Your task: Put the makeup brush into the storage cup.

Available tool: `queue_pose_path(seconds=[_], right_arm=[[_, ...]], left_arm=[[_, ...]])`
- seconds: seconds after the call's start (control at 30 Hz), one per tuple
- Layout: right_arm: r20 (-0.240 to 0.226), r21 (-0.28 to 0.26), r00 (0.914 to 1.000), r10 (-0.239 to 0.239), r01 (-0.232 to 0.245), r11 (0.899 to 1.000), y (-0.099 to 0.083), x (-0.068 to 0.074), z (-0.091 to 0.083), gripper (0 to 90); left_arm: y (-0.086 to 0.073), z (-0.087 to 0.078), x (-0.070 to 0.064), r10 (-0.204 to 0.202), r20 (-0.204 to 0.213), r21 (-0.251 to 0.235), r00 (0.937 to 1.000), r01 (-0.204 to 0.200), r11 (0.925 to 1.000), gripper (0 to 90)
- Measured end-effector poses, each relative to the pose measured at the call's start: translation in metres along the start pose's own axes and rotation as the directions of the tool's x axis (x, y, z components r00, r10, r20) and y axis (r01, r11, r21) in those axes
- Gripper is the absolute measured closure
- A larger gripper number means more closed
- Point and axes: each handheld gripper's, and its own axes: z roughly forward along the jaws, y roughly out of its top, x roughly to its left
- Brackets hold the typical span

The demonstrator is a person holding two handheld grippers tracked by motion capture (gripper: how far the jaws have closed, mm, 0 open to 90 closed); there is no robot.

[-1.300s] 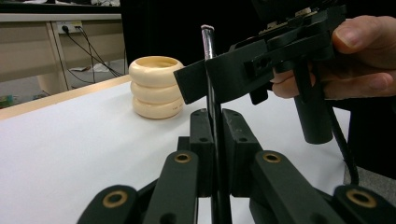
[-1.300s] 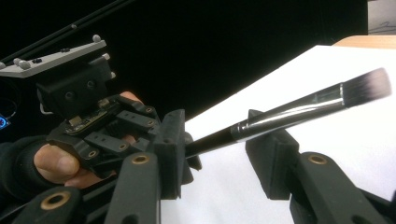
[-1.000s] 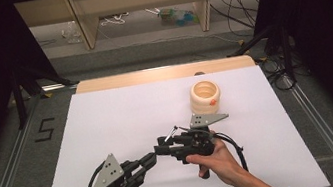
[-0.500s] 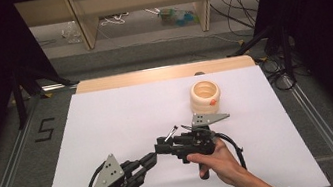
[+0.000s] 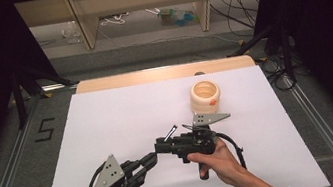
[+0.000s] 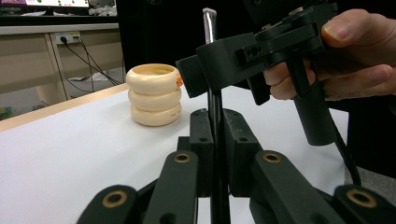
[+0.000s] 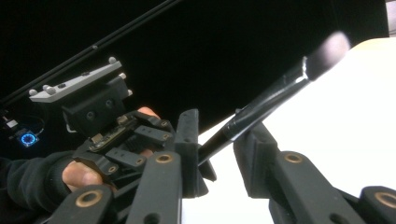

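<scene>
Brush (image 6: 211,70) stands upright low on the table (image 5: 109,128), clamped in the left gripper (image 6: 213,140). Right gripper (image 7: 215,154) has crept closer since a second ago, jaws apart around the handle, not yet closed. Looks like a handover. Ring holder (image 5: 205,96) sits well apart.

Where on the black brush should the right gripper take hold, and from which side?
On the bare handle just below the silver ferrule, above where the left gripper clamps it. Come in from the side, fingers straddling the thin, roughly upright shaft; the bristle tip is soft.
</scene>
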Motion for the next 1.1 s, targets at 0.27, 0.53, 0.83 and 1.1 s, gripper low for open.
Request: queue_pose_path(seconds=[0.27, 0.53, 0.83, 1.1], right_arm=[[-0.028, -0.001, 0.9996, 0.004, -0.004, 1.000, 0.0001, 0.0009, 0.0003, 80.7], [-0.052, 0.001, 0.9986, -0.013, 0.013, 1.000, 0.0006, 0.0030, 0.0011, 84.0], [-0.048, -0.001, 0.9981, -0.039, 0.039, 0.999, 0.0040, 0.0065, -0.0001, 84.0], [-0.037, 0.005, 0.9973, -0.063, 0.063, 0.998, 0.0066, 0.0089, -0.0013, 83.9]], left_arm=[[-0.0012, 0.0012, 0.0002, 0.010, 0.000, 0.004, 1.0000, -0.010, 0.9999, 82.5], [-0.0016, 0.0018, 0.0004, 0.015, -0.001, 0.008, 0.9999, -0.015, 0.9999, 81.0], [-0.0009, 0.0022, 0.0003, 0.018, 0.005, 0.008, 0.9998, -0.019, 0.9998, 67.9], [-0.0009, 0.0018, 0.0011, 0.003, -0.016, 0.013, 0.9999, -0.003, 0.9999, 55.8]])
